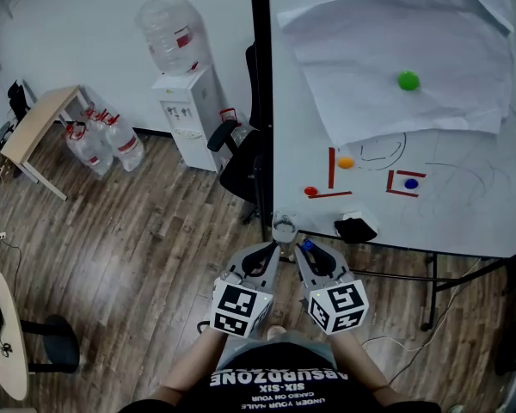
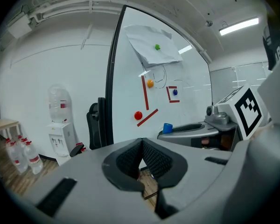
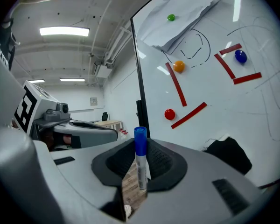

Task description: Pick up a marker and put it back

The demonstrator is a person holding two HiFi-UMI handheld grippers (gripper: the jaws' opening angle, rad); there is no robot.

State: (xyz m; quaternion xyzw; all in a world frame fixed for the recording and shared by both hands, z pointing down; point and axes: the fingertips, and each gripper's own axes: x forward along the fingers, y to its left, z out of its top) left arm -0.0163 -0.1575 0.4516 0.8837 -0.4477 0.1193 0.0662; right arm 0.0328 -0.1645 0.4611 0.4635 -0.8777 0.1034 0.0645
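Observation:
A white marker with a blue cap [image 3: 140, 158] stands upright between the pads of my right gripper [image 3: 140, 166], which is shut on it. In the head view its blue cap [image 1: 306, 245] pokes out of the right gripper [image 1: 313, 258] just below the whiteboard's [image 1: 464, 205] lower edge. In the left gripper view the cap [image 2: 167, 128] shows at the tip of the right gripper [image 2: 191, 129]. My left gripper [image 1: 260, 261] hangs right beside it; its jaws [image 2: 141, 158] are shut with nothing between them.
The whiteboard carries a pinned paper sheet [image 1: 387, 50], green [image 1: 408, 81], orange [image 1: 345, 162], red [image 1: 310, 191] and blue [image 1: 411, 183] magnets, and red tape strips. A black eraser [image 1: 355, 228] and a clear cup [image 1: 284, 227] sit at its lower edge. A water dispenser [image 1: 187, 110], office chair [image 1: 241, 157] and bottles [image 1: 103, 143] stand left.

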